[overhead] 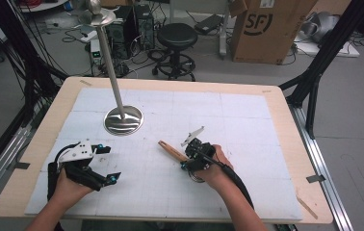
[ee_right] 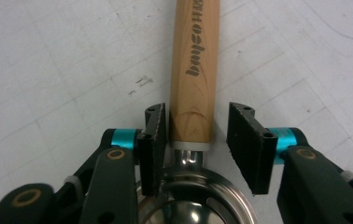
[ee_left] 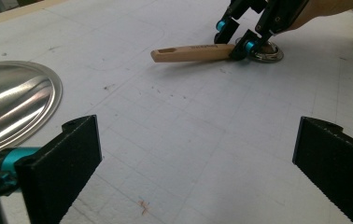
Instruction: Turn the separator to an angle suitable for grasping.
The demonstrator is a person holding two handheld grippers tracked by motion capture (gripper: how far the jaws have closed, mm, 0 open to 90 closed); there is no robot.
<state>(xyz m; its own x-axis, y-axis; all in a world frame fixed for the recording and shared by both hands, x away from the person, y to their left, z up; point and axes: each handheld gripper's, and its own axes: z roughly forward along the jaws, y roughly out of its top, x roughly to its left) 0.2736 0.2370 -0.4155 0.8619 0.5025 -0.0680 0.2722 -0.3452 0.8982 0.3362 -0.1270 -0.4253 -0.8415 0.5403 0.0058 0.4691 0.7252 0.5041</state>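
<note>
While my right gripper (ee_right: 197, 135) sits over the wooden handle (ee_right: 195, 65), its jaws stand narrow, one on each side of the wood near the end where the handle joins the metal bowl (ee_right: 195, 205). One pad looks like it touches the wood. On the other side I can see a thin gap, so I would not call it a real squeeze yet.

This thing looks like a little scoop or strainer (overhead: 176, 153). It lies flat on the white mat (overhead: 247, 120), in front of my right hand (overhead: 214, 166), with the handle pointing toward the middle of the table (overhead: 286, 96).

My left gripper (overhead: 107, 163) is on the left side of the mat, well apart from the scoop. Its jaws are wide and hold nothing.

Farther back on the mat stands a shiny metal stand (overhead: 123, 119) with a round base and a tall pole. It is well apart from the scoop.

I think the job is just starting. Reaching the scoop is done. Closing tight on the handle is almost done. Lifting it up and taking it where it should go is still left. I cannot tell from here where that place is.
</note>
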